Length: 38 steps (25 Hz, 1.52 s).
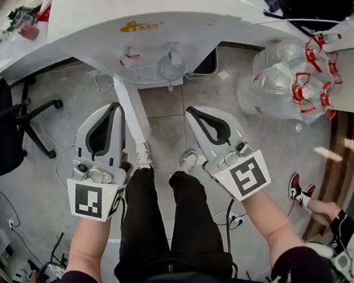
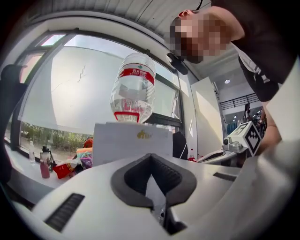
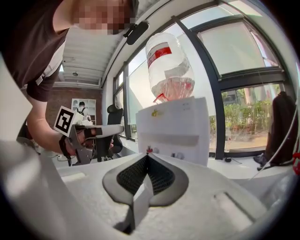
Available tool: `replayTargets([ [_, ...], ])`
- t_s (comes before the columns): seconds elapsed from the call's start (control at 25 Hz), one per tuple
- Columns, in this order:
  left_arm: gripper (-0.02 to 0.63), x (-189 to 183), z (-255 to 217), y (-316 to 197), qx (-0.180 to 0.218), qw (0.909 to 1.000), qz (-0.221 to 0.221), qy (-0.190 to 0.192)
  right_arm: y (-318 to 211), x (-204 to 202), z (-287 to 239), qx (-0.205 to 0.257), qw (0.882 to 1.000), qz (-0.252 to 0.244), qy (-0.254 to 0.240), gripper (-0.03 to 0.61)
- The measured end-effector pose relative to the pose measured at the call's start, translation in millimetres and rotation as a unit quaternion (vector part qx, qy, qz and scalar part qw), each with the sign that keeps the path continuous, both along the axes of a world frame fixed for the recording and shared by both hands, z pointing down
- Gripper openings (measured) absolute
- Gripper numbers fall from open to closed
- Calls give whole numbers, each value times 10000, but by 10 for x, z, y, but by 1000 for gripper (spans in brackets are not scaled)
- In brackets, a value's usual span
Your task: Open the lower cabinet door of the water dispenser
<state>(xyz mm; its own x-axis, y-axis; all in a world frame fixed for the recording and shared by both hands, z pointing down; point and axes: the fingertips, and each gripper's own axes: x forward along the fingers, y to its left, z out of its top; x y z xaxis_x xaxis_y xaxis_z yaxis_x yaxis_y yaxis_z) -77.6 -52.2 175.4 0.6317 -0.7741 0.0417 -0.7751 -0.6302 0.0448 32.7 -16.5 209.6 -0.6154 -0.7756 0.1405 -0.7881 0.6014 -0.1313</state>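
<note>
Hovering side by side above the person's legs, the left gripper (image 1: 114, 107) and right gripper (image 1: 190, 111) each have their jaws pressed together on nothing. Between them, close beside the left one, a white panel (image 1: 132, 111), apparently the lower cabinet door, juts from the water dispenser (image 1: 154, 11) ahead. Its gold logo (image 1: 140, 26) and the red label (image 2: 138, 74) on the upturned bottle (image 2: 133, 93) are too small to read.

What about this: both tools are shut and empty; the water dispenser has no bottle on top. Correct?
Wrong: the water dispenser carries a bottle on top, as the right gripper view shows. Left tool and right tool are shut, empty.
</note>
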Motion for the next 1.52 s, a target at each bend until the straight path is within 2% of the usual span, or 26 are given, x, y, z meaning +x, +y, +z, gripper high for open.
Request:
replayTargets([
  [0.2,8,223,-842,69,143,9998,-53,-96,58,352,-817,132,9997,142,134,3],
  [0.6,8,392,-1899,140,7,9998,-129,-154,204,579,-1892,-47,9983,447,365,3],
  [0.96,8,276,-2649,133,144,9995,-135,-236,205,540,-2718,166,9973,663,279,3],
  [1.12,8,278,-2827,157,275,9992,-28,-300,188,518,-2978,304,9966,679,354,3],
  [1.52,8,138,-3511,213,555,9984,-21,96,203,690,-3459,592,9931,908,449,3],
])
